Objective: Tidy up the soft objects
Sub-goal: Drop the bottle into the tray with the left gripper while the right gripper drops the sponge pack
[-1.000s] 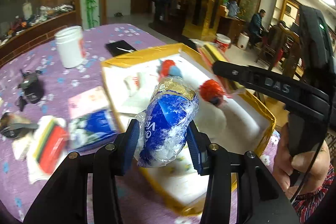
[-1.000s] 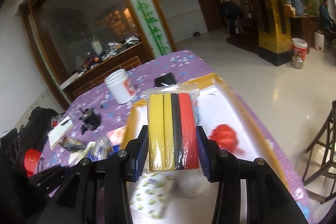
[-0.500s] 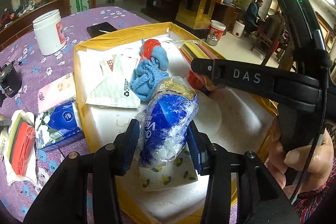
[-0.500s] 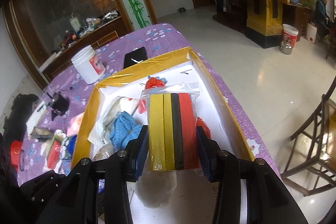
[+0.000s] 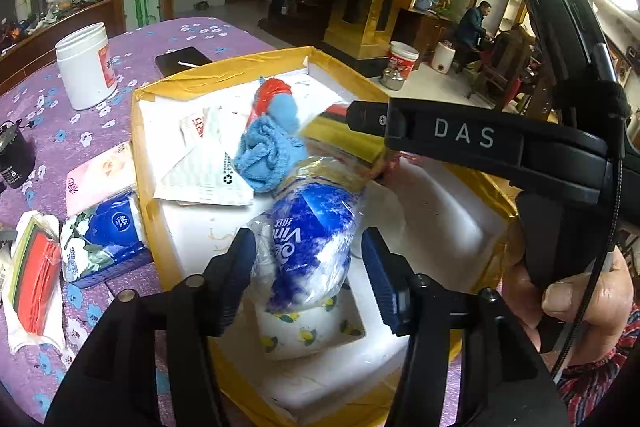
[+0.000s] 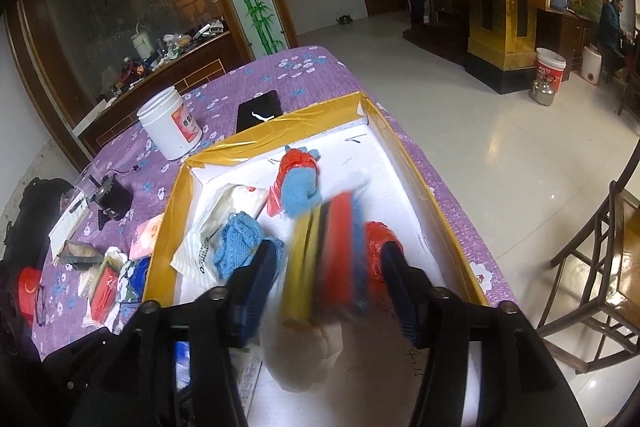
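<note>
Both releases under way over the yellow-rimmed box point(image 5: 138, 147). Left gripper point(image 5: 308, 275): fingers point(image 5: 240, 267) just been opening, now standing apart with a gap on the right side of the blue-and-white wrapped tissue roll point(image 5: 310, 247); roll between them, lower end resting on a lemon-print pack point(image 5: 308, 333) on the box's white floor, left pad close to or brushing the wrapper (cannot tell which). Right gripper point(image 6: 326, 279): fingers point(image 6: 260, 267) likewise just been opening, clear of the striped yellow, black and red pack point(image 6: 324, 263), which shows motion-blurred and tilted between them, apparently dropping into the box. A second ago both items clamped and carried above the box; now both let go inside it. Judgement: 2 more soft items as good as delivered; next need is withdrawal of both grippers and a return to the pile outside. Already in the box: blue knitted cloth point(image 5: 268, 159), red-and-blue bundle point(image 6: 298, 179), white plastic bag point(image 5: 204, 167), red mesh item point(image 6: 380, 247). Left on the counter point(image 6: 280, 75) (purple, flower-print cloth): blue tissue pack point(image 5: 106, 243), another striped pack point(image 5: 34, 283), pink packet point(image 5: 100, 175), white jar point(image 5: 86, 67), black phone point(image 6: 259, 111). Room: tiled floor, gold pillars, bamboo-painted panel, wooden chair near the counter, people in the background.
</note>
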